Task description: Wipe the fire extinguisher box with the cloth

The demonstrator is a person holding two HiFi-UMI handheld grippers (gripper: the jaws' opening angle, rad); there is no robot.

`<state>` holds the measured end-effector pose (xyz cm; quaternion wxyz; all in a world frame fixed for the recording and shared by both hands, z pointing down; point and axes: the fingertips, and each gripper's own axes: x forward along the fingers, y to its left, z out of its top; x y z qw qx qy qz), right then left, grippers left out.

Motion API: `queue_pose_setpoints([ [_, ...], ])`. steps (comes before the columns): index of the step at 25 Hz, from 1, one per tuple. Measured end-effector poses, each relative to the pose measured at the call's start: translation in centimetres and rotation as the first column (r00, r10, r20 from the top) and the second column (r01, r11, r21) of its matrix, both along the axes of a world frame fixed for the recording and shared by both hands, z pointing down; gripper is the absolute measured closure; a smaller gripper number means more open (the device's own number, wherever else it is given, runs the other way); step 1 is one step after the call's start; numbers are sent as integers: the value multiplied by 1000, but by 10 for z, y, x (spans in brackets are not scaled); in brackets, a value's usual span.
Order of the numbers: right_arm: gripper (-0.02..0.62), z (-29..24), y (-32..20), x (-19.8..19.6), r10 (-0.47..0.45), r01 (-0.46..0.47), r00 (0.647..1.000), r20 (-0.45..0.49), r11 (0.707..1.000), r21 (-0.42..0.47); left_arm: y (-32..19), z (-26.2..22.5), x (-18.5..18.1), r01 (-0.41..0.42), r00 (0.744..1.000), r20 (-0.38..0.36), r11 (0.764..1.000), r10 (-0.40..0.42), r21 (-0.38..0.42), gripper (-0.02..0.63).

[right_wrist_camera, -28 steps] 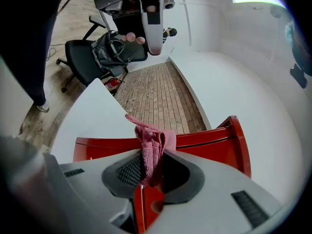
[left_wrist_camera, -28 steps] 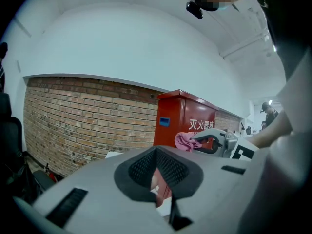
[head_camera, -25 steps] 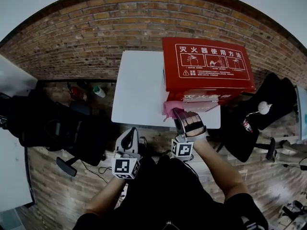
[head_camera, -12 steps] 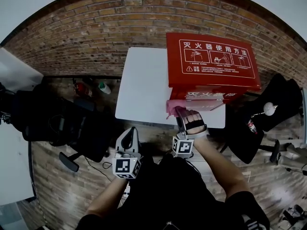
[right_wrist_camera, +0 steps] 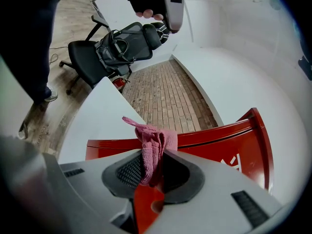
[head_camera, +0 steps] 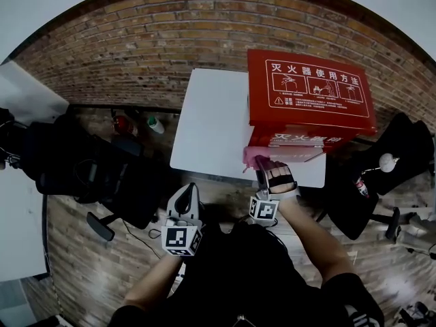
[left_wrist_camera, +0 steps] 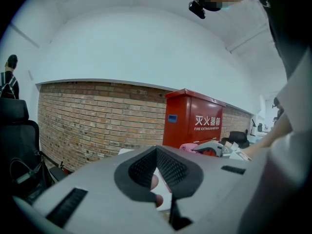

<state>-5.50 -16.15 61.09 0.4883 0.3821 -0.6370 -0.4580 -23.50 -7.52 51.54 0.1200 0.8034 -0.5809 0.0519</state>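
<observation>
Pinching the cloth (right_wrist_camera: pixel 153 145) at the fire extinguisher box (head_camera: pixel 310 97), the right gripper (right_wrist_camera: pixel 148 172) may lose it through friction; the left gripper (left_wrist_camera: pixel 158 172) is closed and empty.

Grey shells, black kit

My left gripper (head_camera: pixel 184 197) and right gripper (head_camera: pixel 274 176) are pale grey shells with black ribbed pads (left_wrist_camera: pixel 170 167). Each carries a cube (head_camera: pixel 181 240) of black-and-white square markers (one per handle). I wear a black short-sleeved top (head_camera: pixel 238 278).

The left gripper (head_camera: pixel 184 197) hangs low by the person's waist, jaws together and empty, the left forearm (head_camera: pixel 151 286) bent close to the body. The right gripper (head_camera: pixel 266 170) reaches forward on the right forearm (head_camera: pixel 311 240), jaws pinched on the pink cloth (right_wrist_camera: pixel 152 147).
</observation>
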Motion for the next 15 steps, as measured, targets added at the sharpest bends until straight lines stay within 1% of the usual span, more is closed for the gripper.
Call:
queue_pose_setpoints([
  [4,494,17,1,2,-3,3,1000,-11,1000,-21,7,6,-4,17,1000,-1,1000,-17,-22,572],
  [15,494,39,2,-2,-22,21,1000,-21,998,-55,11,12,-8,28,1000,10,999,-28,-41,572],
])
